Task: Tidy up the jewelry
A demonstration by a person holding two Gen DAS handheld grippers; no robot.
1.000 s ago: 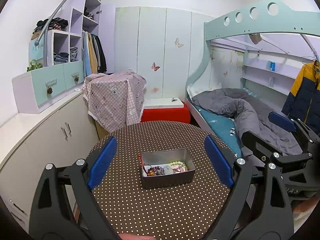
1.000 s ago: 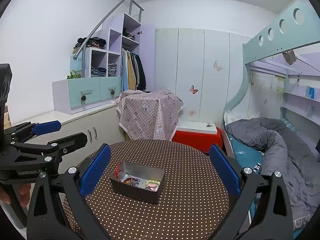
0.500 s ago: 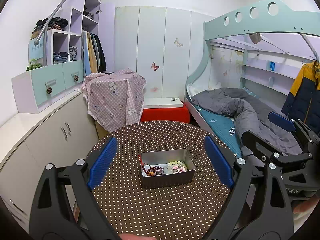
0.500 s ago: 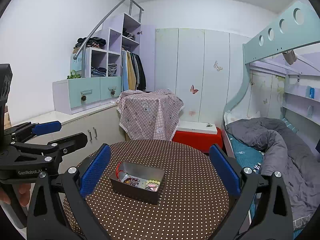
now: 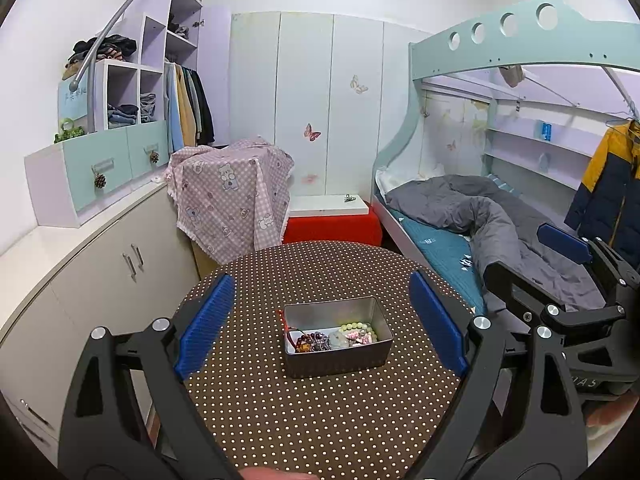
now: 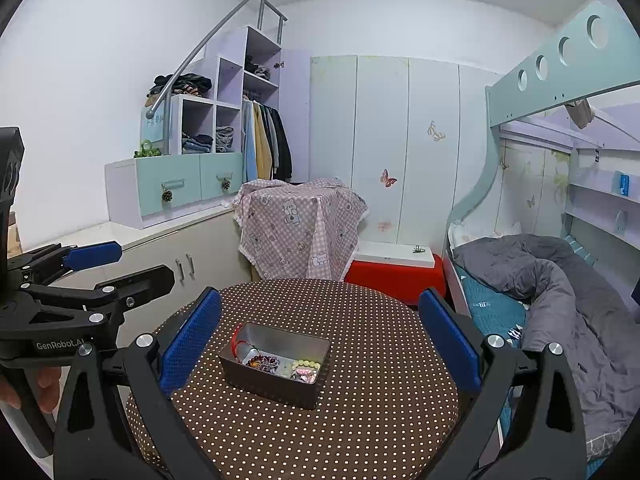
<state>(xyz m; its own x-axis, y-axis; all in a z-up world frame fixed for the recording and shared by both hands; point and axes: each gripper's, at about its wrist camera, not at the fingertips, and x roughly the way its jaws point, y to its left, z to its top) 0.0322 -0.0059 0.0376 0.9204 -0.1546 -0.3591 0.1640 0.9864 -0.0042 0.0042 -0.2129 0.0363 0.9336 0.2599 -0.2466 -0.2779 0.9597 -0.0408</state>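
A grey metal tin (image 5: 337, 360) (image 6: 276, 380) sits on a round brown polka-dot table (image 5: 304, 416) (image 6: 360, 420). Inside it lie jewelry pieces: dark beads (image 5: 316, 340), a pale green bead bracelet (image 5: 354, 326) and a red cord (image 6: 237, 340) draped over the tin's left wall. My left gripper (image 5: 322, 330) is open, held above and before the tin. My right gripper (image 6: 320, 346) is open too, framing the tin from the right side. Nothing is between either pair of blue pads. The other gripper shows at each view's edge.
A white cabinet (image 5: 80, 264) runs along the left wall. A pink checked cloth (image 5: 230, 204) covers a box behind the table, beside a red box with a white top (image 5: 330, 220). A bunk bed with a grey duvet (image 5: 492, 220) stands on the right.
Barely anything moves. In the left wrist view the scene drifts very slightly; both grippers stay open over the tin.
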